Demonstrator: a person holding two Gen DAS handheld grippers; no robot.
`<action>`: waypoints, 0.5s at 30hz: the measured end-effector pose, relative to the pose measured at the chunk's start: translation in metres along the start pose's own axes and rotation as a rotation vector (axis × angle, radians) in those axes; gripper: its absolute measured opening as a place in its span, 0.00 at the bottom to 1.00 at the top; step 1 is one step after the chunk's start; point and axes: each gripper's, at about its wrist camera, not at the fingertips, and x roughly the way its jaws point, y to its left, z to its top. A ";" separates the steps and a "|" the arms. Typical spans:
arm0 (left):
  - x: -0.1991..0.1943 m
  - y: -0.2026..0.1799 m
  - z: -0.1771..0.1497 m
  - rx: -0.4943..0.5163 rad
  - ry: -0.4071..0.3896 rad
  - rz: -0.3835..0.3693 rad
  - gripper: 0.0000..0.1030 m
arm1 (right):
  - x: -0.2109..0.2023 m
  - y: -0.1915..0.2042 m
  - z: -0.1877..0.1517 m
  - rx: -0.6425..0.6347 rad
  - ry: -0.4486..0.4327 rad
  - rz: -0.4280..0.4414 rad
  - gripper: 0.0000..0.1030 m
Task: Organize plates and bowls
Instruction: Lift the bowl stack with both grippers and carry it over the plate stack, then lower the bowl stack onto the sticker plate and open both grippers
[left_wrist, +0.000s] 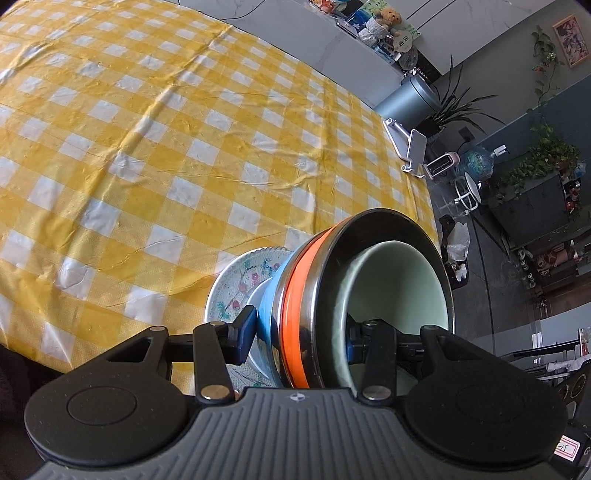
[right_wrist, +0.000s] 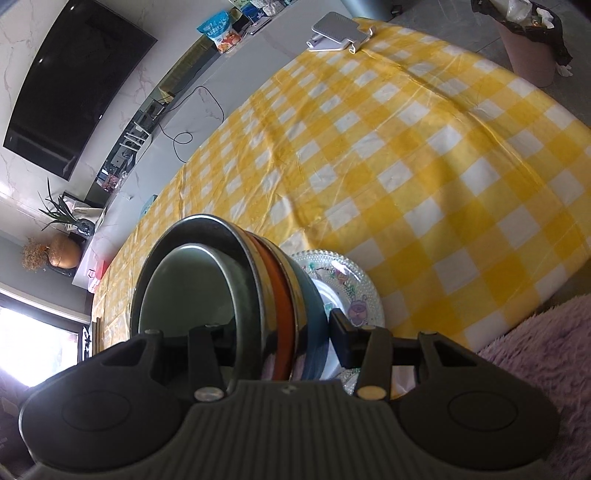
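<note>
A nested stack of bowls (left_wrist: 306, 295) stands on plates near the table's edge: a pale green bowl (left_wrist: 399, 280) inside a steel bowl (left_wrist: 340, 258), then an orange band (left_wrist: 293, 317) and a light blue bowl (left_wrist: 267, 314). Under them lie a white plate (left_wrist: 258, 291) and a floral plate (left_wrist: 236, 280). My left gripper (left_wrist: 301, 338) is shut on the stack's rims, one finger inside the green bowl, one outside. In the right wrist view my right gripper (right_wrist: 280, 341) is shut on the same stack (right_wrist: 273, 280) from the opposite side, above the floral plate (right_wrist: 354, 291).
The table wears a yellow-and-white checked cloth (left_wrist: 166, 147). A white phone stand (left_wrist: 410, 147) sits at its far corner; it also shows in the right wrist view (right_wrist: 336, 33). A pink fluffy rug (right_wrist: 535, 350) and a lined bin (right_wrist: 528, 40) are beside the table.
</note>
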 end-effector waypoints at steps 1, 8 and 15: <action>0.002 0.000 0.000 0.000 0.002 0.003 0.48 | 0.001 -0.002 0.001 0.003 0.002 0.001 0.44; 0.012 0.004 0.004 -0.017 0.014 0.018 0.48 | 0.012 -0.005 0.003 0.012 0.017 -0.005 0.44; 0.020 0.006 0.006 -0.023 0.027 0.024 0.48 | 0.019 -0.006 0.003 0.026 0.030 -0.019 0.44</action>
